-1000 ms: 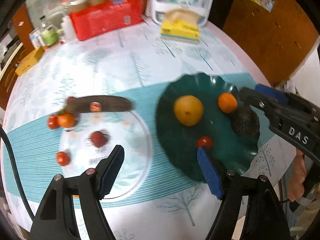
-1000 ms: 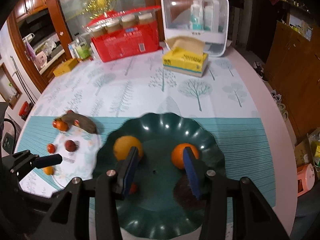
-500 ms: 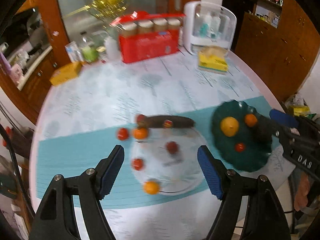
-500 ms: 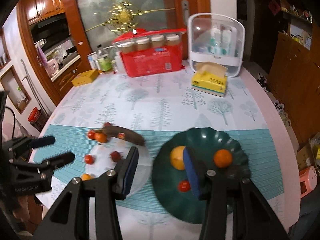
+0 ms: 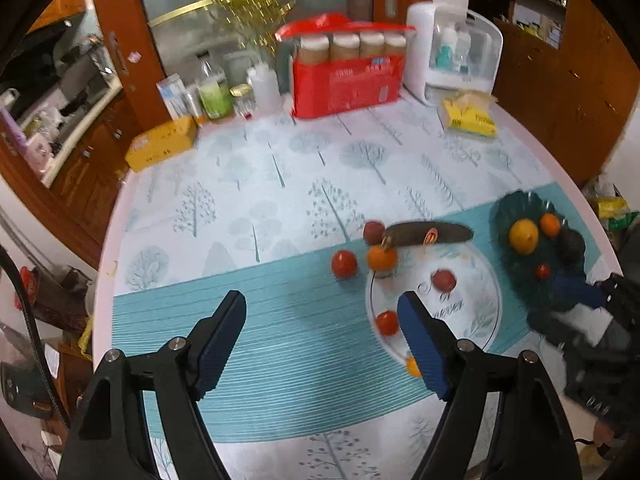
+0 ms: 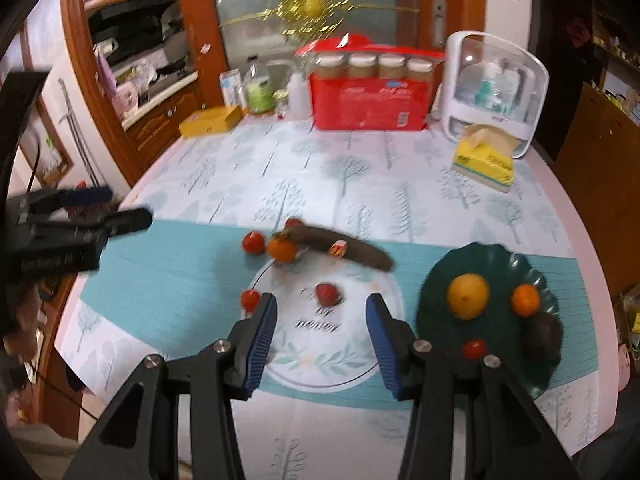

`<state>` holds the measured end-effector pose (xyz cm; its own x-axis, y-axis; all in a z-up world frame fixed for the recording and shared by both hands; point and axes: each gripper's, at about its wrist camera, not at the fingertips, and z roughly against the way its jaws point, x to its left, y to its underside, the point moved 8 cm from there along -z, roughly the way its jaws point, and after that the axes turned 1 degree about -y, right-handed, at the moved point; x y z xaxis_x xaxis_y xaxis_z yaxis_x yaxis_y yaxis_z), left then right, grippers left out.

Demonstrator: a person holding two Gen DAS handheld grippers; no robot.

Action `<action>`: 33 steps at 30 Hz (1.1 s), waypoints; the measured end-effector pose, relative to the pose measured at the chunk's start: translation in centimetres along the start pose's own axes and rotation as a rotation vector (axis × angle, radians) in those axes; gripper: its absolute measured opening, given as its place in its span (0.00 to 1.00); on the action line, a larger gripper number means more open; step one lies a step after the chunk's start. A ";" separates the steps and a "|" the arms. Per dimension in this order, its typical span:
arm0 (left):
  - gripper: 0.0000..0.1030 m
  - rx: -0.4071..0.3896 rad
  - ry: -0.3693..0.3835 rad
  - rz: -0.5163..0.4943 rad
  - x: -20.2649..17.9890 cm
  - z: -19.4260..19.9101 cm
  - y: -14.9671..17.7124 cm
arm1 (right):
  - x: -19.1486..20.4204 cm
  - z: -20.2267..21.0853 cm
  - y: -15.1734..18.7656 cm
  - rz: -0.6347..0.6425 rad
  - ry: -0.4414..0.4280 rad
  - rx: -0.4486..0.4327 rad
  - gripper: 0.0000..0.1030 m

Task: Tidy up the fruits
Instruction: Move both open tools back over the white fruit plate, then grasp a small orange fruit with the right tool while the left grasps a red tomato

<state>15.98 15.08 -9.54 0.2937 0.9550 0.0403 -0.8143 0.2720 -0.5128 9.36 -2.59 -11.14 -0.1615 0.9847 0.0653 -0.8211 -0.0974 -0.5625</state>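
- Both tongs are spread and empty: left gripper [image 5: 322,334], right gripper [image 6: 322,330].
- The strawberry [image 6: 327,294] sits on the white plate [image 6: 352,364], dead ahead of the right gripper, so it looks like the right's pick.
- Green plate [image 6: 516,258] is to its right.

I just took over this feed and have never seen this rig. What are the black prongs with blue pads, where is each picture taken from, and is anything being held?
No robot here: a person holds a two-finger gripper in each hand, each with a camera looking along its fingers. One picture looks past the left gripper, the other past the right gripper. Both are open and hold nothing. On the table a green plate holds a yellow fruit, an orange, an avocado and a small tomato. A clear plate beside it holds a red fruit; a dark banana and more small fruits lie around its edge.
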 end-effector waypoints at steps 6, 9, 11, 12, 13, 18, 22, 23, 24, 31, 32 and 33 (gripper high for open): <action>0.75 0.074 0.034 -0.086 1.0 -4.4 1.5 | 2.8 -4.4 3.1 0.028 -0.008 0.101 0.45; 0.75 0.110 0.048 -0.126 1.2 -6.2 2.1 | 4.1 -6.4 4.4 0.039 -0.059 0.152 0.45; 0.75 0.127 0.039 -0.163 1.6 -7.6 2.4 | 5.0 -8.1 5.2 0.047 -0.089 0.187 0.45; 0.75 0.131 0.035 -0.175 1.6 -7.9 2.4 | 5.3 -8.7 5.4 0.048 -0.095 0.200 0.45; 0.75 0.136 0.033 -0.188 1.7 -8.3 2.4 | 5.5 -9.4 5.5 0.048 -0.102 0.213 0.45; 0.75 0.165 0.076 -0.191 1.8 -10.7 1.9 | 6.7 -12.5 6.7 0.079 -0.094 0.276 0.45; 0.75 0.171 0.113 -0.140 1.6 -12.7 1.1 | 7.1 -13.6 7.3 0.125 -0.044 0.297 0.33; 0.75 0.173 0.119 -0.123 1.6 -13.3 0.9 | 7.0 -13.6 7.2 0.136 -0.034 0.295 0.33; 0.75 0.179 0.129 -0.099 1.4 -14.0 0.7 | 6.9 -13.6 7.2 0.136 -0.033 0.298 0.32; 0.75 0.198 0.134 -0.096 -0.1 -17.7 0.0 | 3.9 -13.6 6.8 -0.007 -0.002 0.304 0.32; 0.75 0.202 0.136 -0.108 -0.5 -18.1 0.0 | 3.4 -13.5 6.7 -0.029 0.002 0.304 0.32; 0.75 0.204 0.136 -0.117 -0.8 -18.3 0.0 | 2.8 -13.5 6.6 -0.051 0.005 0.304 0.32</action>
<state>24.91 12.20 -25.26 0.4449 0.8950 -0.0339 -0.8510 0.4106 -0.3276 10.85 1.47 -25.79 -0.1138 0.9901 0.0821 -0.9544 -0.0859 -0.2860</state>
